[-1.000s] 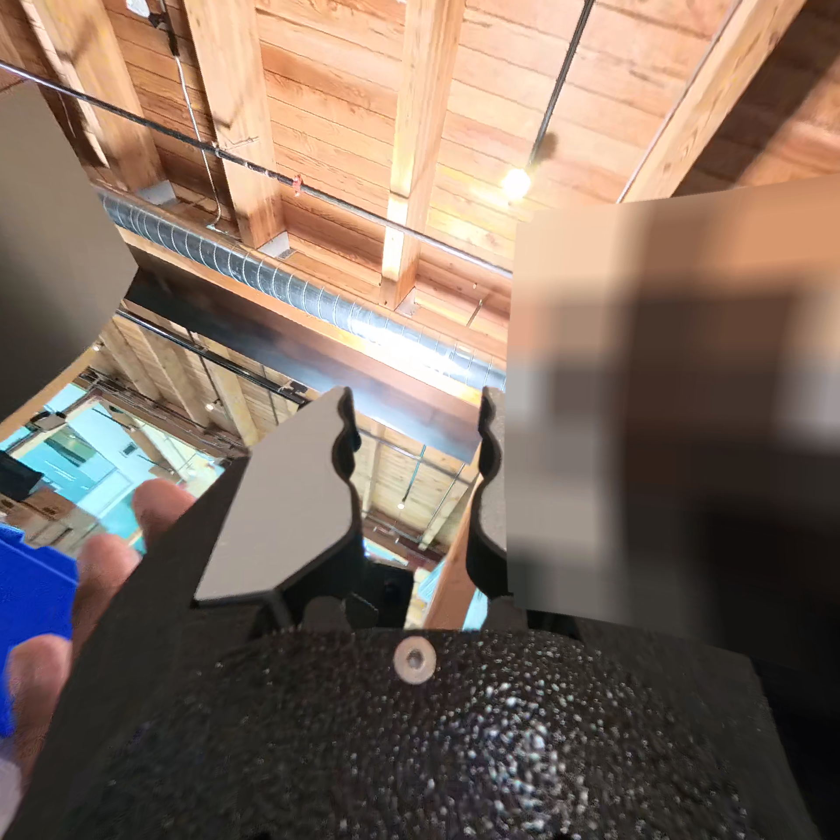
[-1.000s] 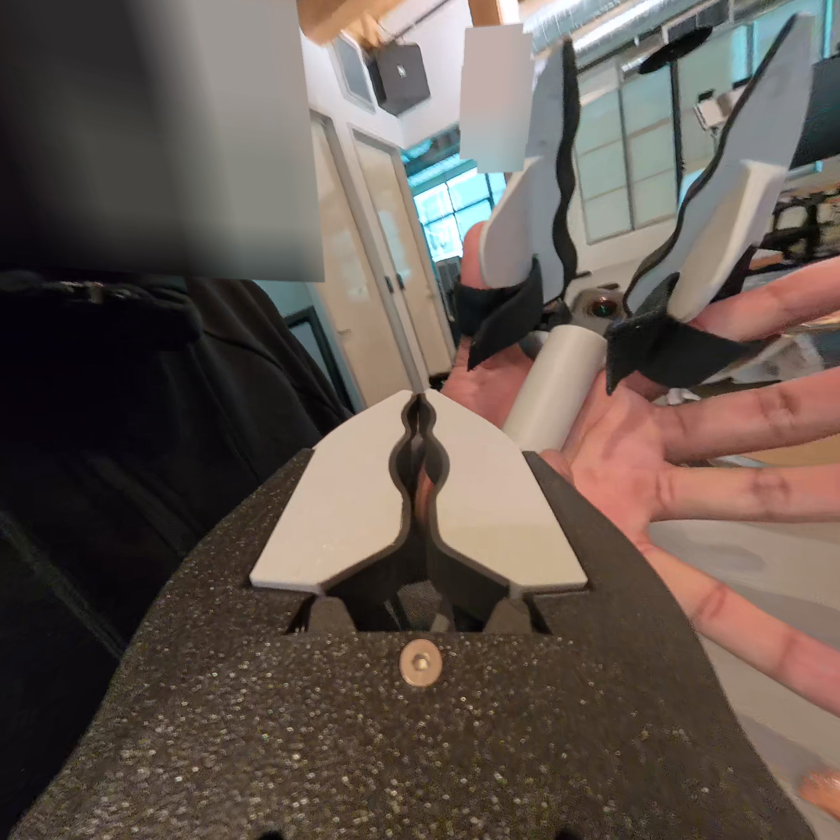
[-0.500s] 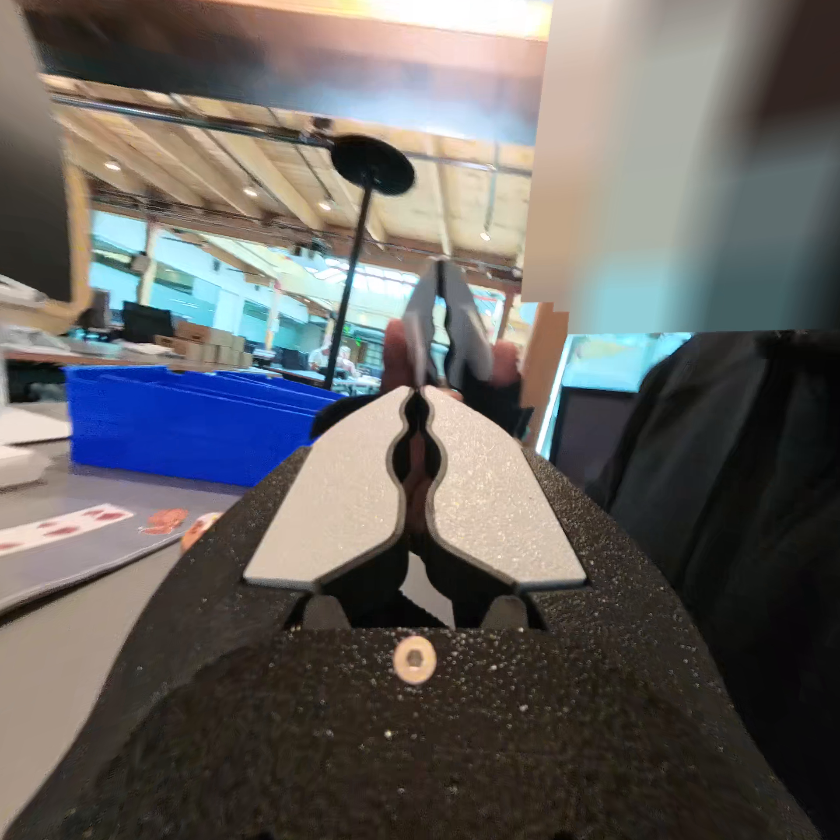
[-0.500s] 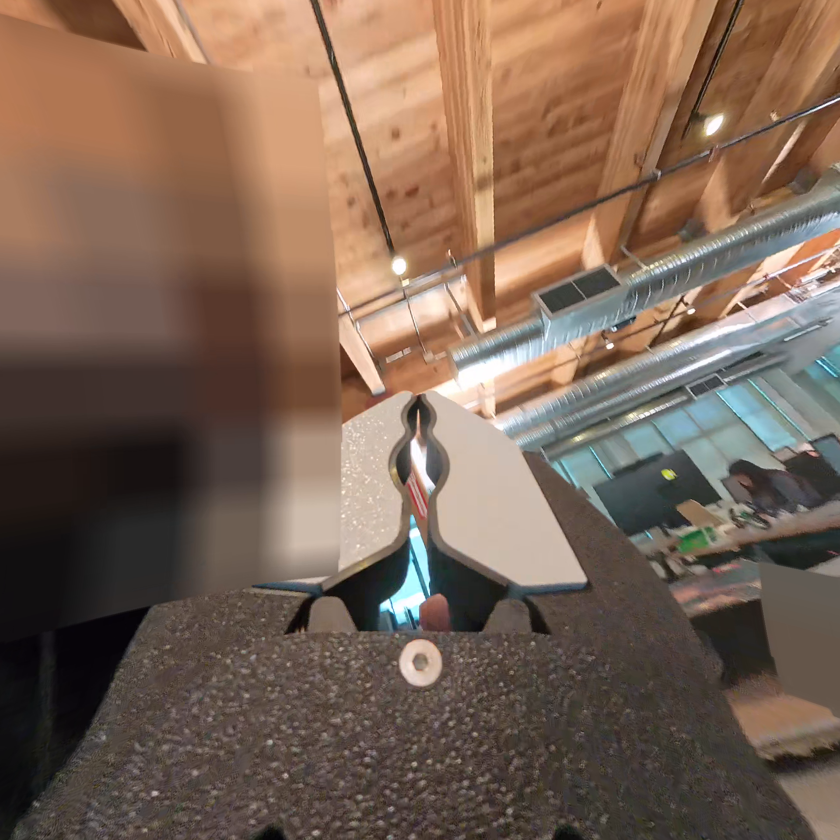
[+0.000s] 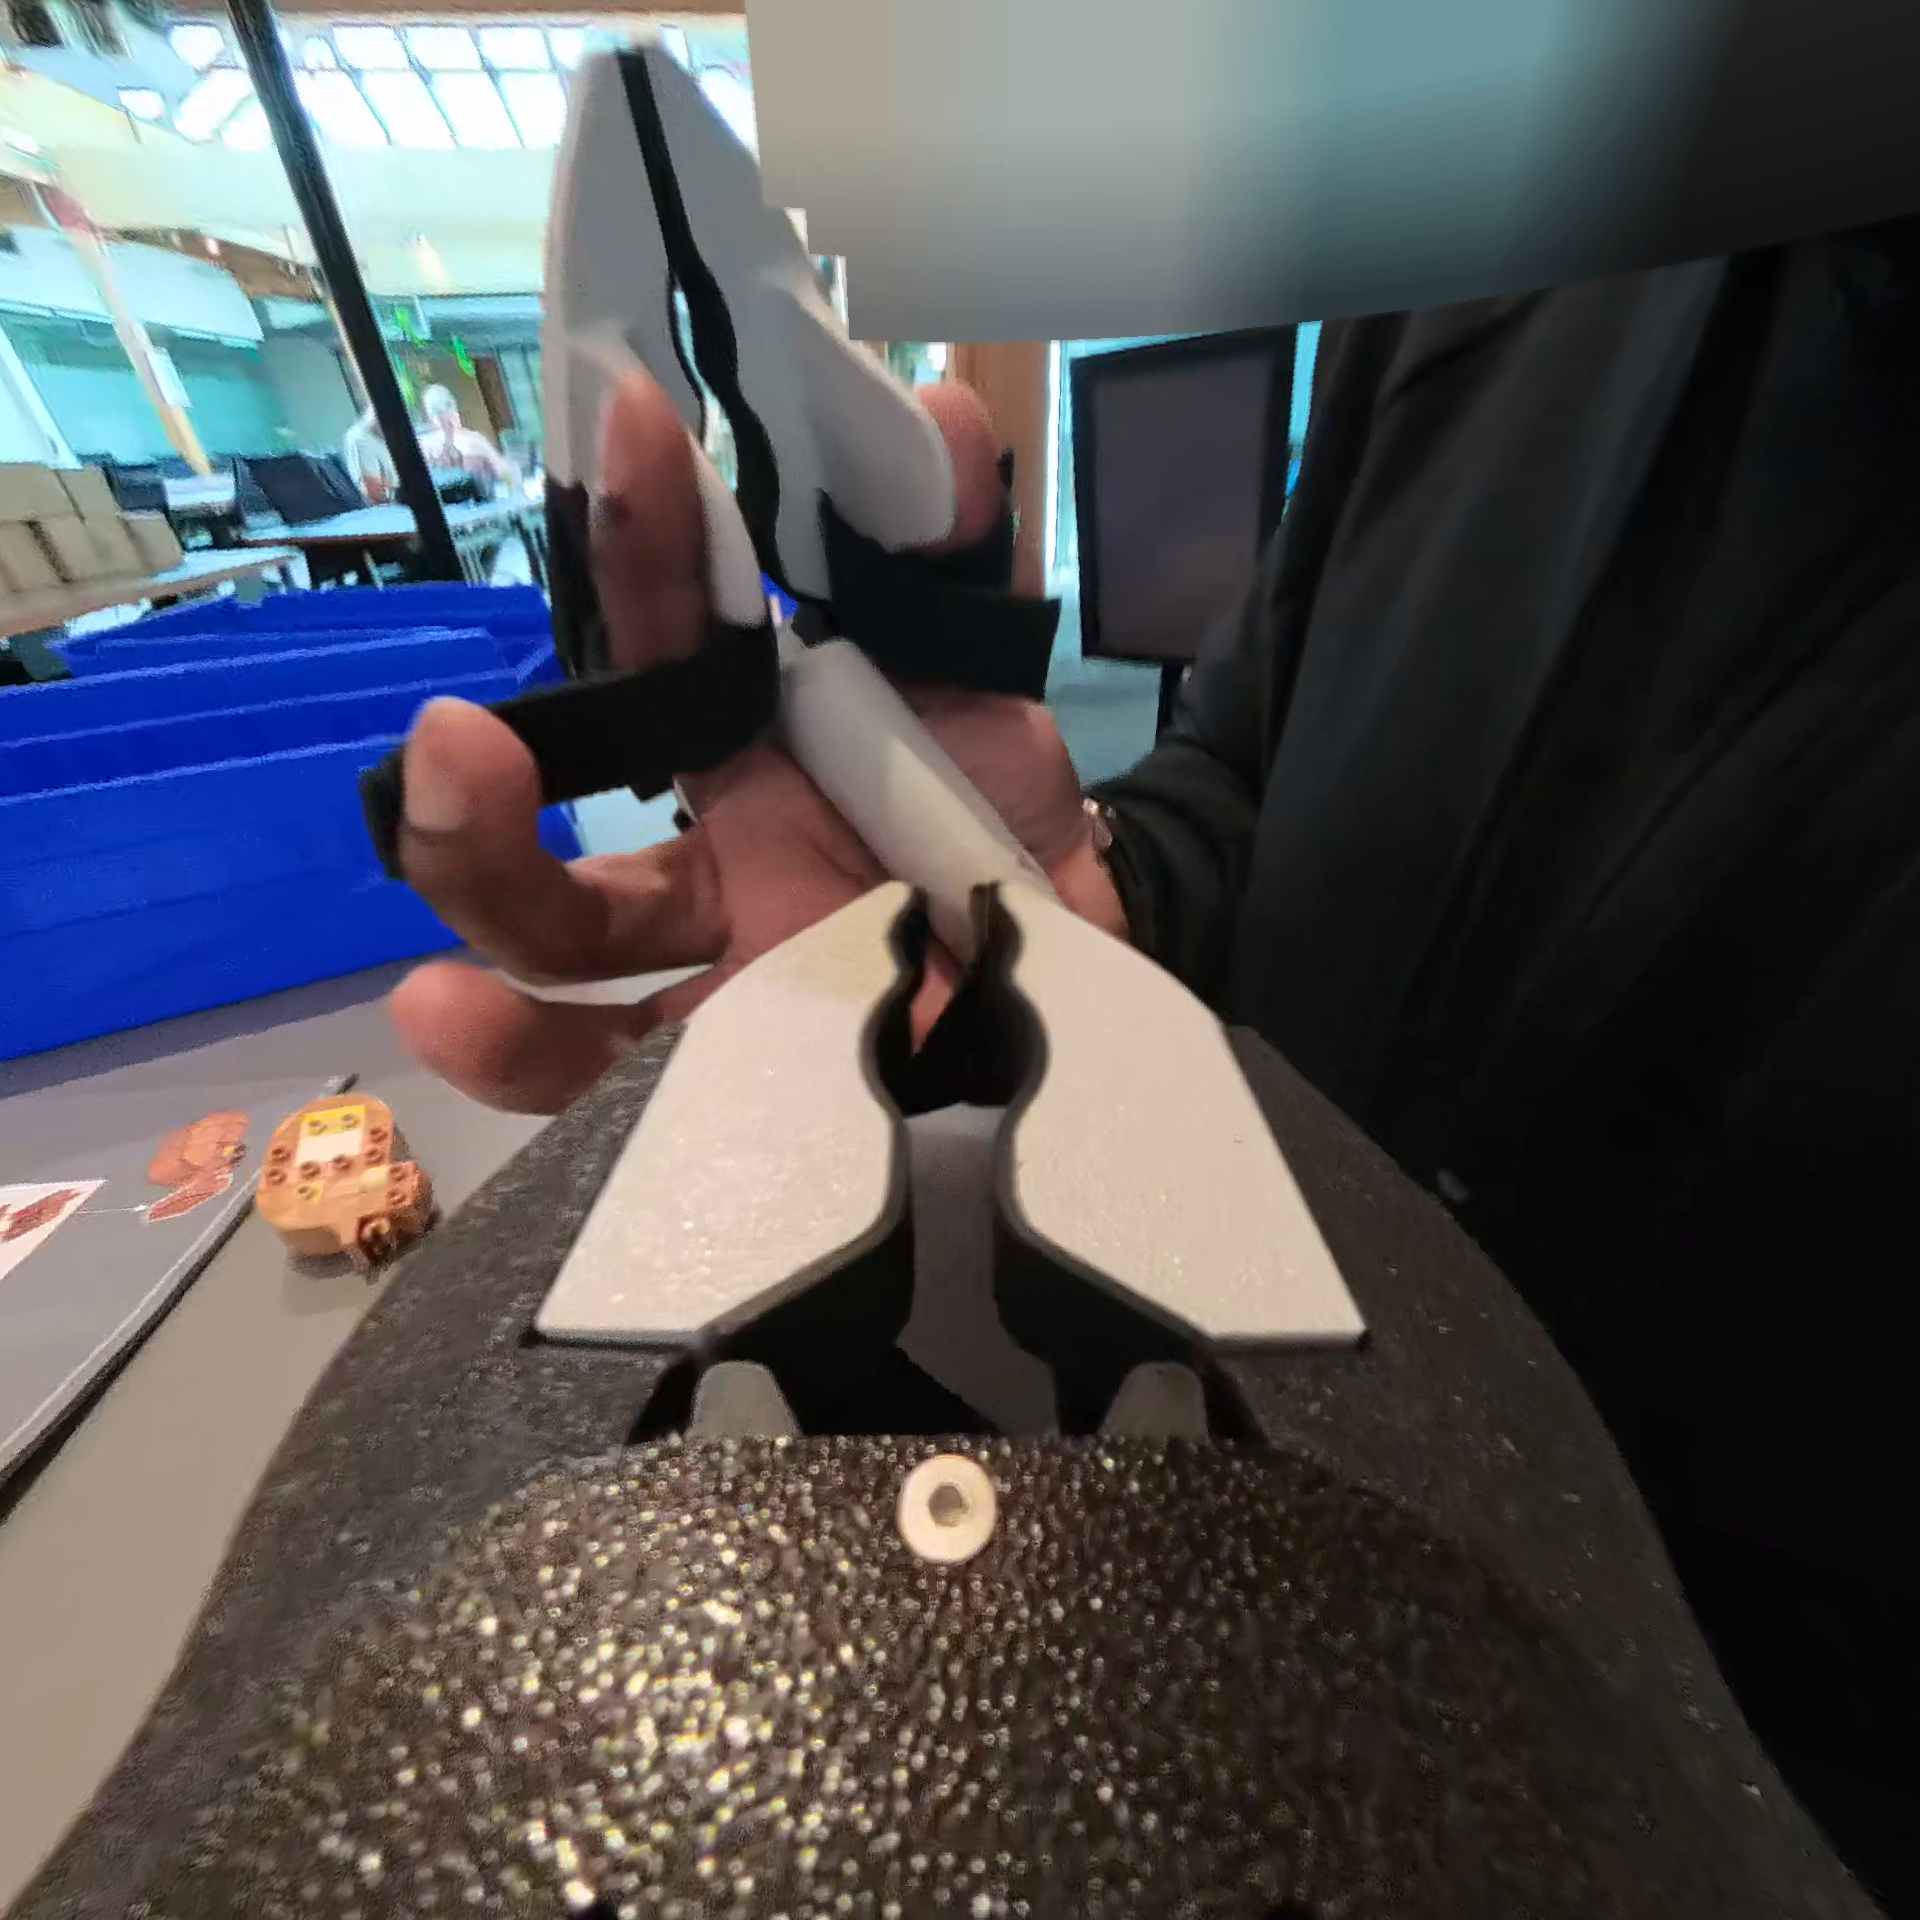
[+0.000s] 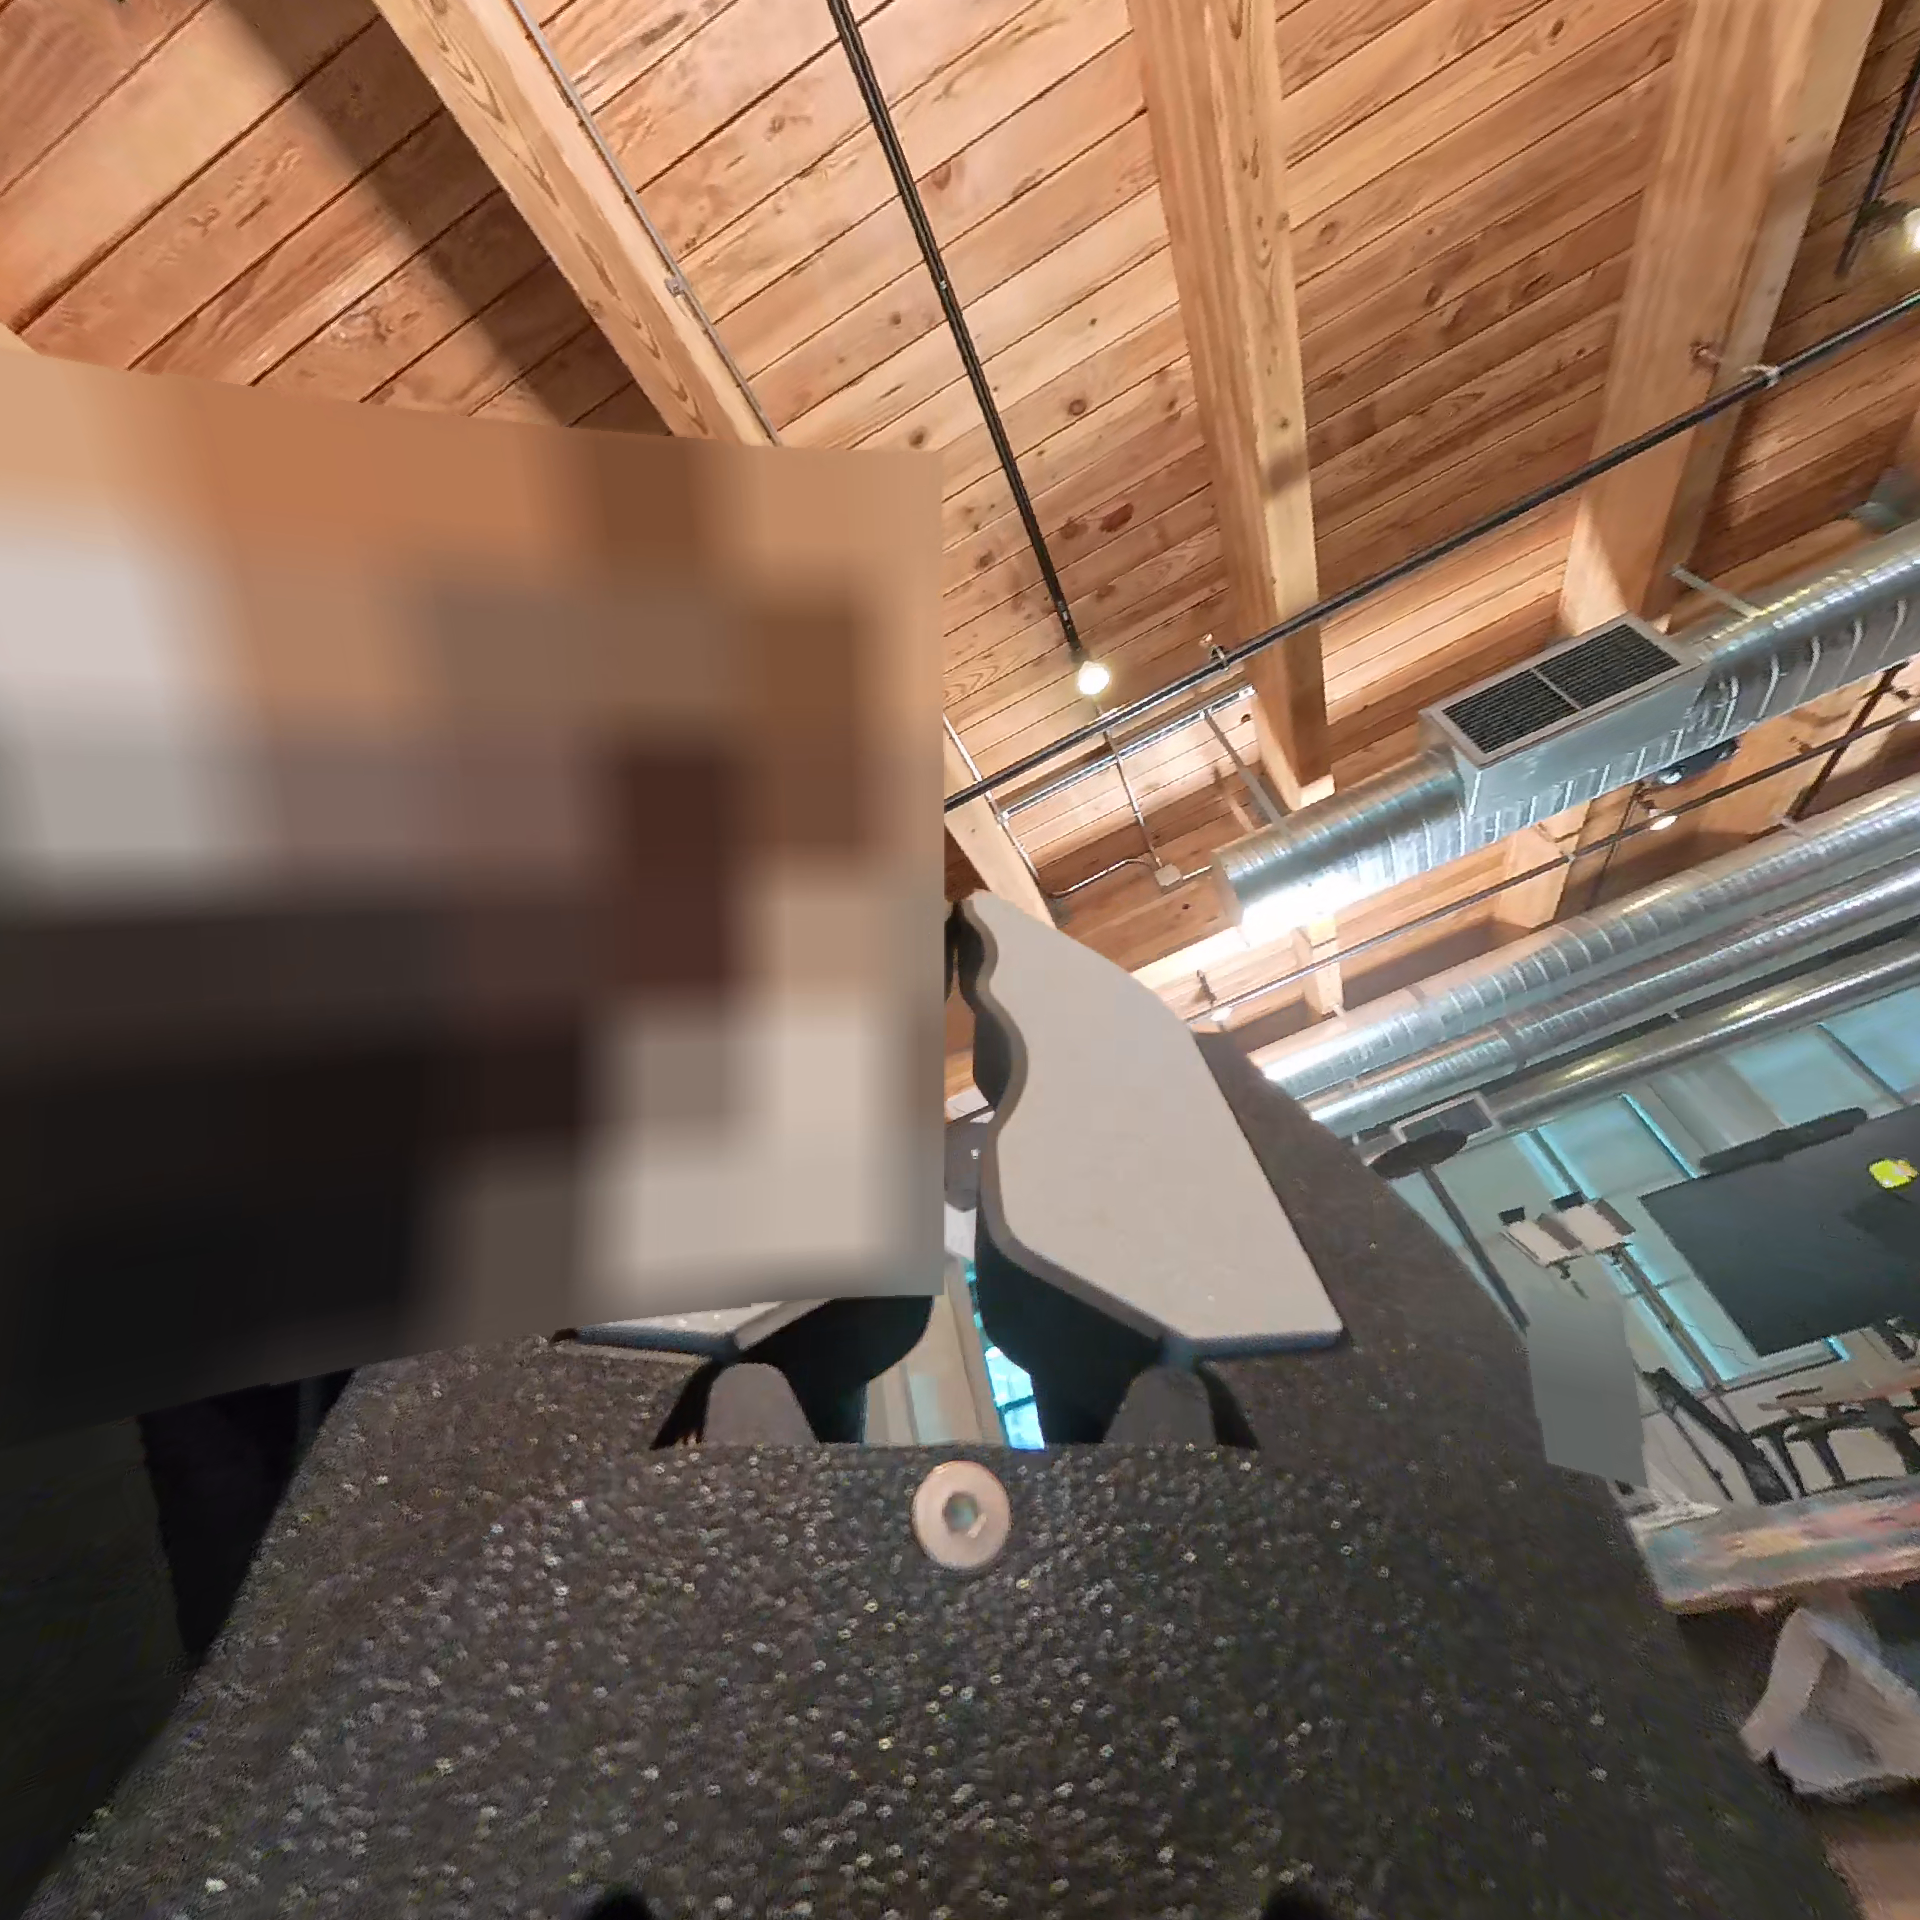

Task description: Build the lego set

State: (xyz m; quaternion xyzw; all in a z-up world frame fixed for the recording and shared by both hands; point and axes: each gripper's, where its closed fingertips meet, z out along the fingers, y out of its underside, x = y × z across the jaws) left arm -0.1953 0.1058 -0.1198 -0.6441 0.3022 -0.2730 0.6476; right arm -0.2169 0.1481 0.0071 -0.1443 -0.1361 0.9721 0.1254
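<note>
A small tan and brown lego build point(image 5: 338, 1184) lies on the grey table point(image 5: 156, 1507) at the left of the left wrist view. My left gripper point(image 5: 948, 899) is above the table, empty, with its jaws a narrow gap apart. It points at a hand point(image 5: 644, 914) that holds my right gripper point(image 5: 634, 73) upright with its jaws together. In the right wrist view my right gripper point(image 6: 961, 914) points up at the wooden ceiling. One finger point(image 6: 1122, 1143) shows there and the other is hidden behind a blur patch. It holds nothing.
A printed instruction sheet point(image 5: 73, 1278) lies at the left table edge beside the lego build. Blue bins point(image 5: 208, 790) stand behind it. A person in black clothing point(image 5: 1558, 831) fills the right side. A black pole point(image 5: 343, 291) stands at the back. Across from one pair of fingers to the other is roughly 12 centimetres.
The hand with the right gripper has come much closer to the left camera. My left jaws went from wide open to shut, and now stand slightly apart. The right view stays on the ceiling.
</note>
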